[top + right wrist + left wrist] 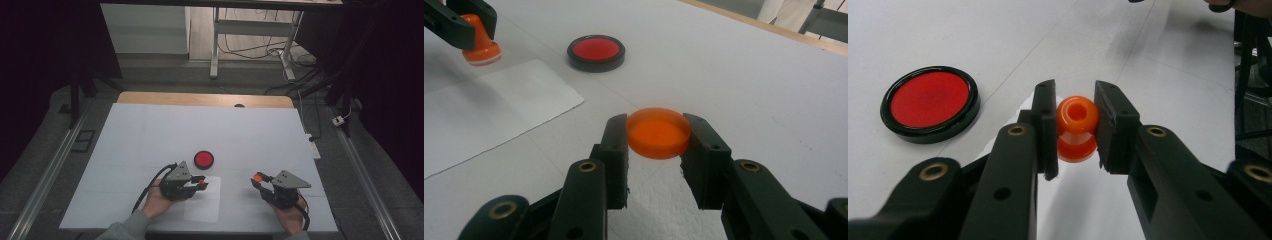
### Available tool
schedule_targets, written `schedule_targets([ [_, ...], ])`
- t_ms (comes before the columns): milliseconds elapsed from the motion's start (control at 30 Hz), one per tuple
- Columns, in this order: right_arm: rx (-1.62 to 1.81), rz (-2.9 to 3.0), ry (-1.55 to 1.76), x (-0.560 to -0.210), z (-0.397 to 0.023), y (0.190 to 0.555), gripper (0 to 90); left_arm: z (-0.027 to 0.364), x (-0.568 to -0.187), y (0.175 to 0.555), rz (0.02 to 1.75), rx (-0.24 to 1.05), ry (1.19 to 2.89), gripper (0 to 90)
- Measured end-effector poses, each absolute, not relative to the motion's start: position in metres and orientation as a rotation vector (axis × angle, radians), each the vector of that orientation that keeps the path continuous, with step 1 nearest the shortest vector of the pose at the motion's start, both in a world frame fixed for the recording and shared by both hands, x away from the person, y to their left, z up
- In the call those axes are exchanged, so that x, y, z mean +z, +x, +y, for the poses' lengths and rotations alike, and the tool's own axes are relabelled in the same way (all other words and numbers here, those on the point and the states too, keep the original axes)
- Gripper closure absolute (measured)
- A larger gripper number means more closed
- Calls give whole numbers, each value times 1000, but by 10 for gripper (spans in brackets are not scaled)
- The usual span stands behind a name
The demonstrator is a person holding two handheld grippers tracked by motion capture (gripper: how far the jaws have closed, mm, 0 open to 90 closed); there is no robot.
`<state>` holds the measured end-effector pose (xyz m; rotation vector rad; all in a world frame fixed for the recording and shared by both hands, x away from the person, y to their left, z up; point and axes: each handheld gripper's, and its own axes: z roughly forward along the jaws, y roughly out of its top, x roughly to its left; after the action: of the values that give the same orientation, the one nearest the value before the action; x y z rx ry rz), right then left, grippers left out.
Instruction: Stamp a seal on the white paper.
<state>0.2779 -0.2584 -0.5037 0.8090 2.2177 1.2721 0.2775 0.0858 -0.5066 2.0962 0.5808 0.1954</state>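
1. The left gripper (1075,131) is clamped on a little orange stamp (1077,127): knob on top, wider base below, both pads pressing on its sides. In the right gripper view the stamp (480,42) hangs just above the white sheet of paper (499,107), base facing down. Can't really tell if it's touching the paper or floating a hair over it.
2. The right gripper (658,134) has its jaws closed on a round orange cap (658,133), held flat above the table (150,135), well off to the right of the paper.
3. The ink pad (203,159), black rim with red inside, lies open on the table just beyond the paper's far edge, closer to the left gripper (200,183) than to the right gripper (257,179).
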Motion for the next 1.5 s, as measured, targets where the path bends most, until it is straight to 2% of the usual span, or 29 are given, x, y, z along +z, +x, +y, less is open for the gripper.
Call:
schedule_targets([
  [667,1268,2223,813,-505,-258,278,640,79,-518,273,562,180,2174,723],
  [1500,1264,2232,805,-506,-257,279,640,73,-530,275,576,189,2194,723],
])
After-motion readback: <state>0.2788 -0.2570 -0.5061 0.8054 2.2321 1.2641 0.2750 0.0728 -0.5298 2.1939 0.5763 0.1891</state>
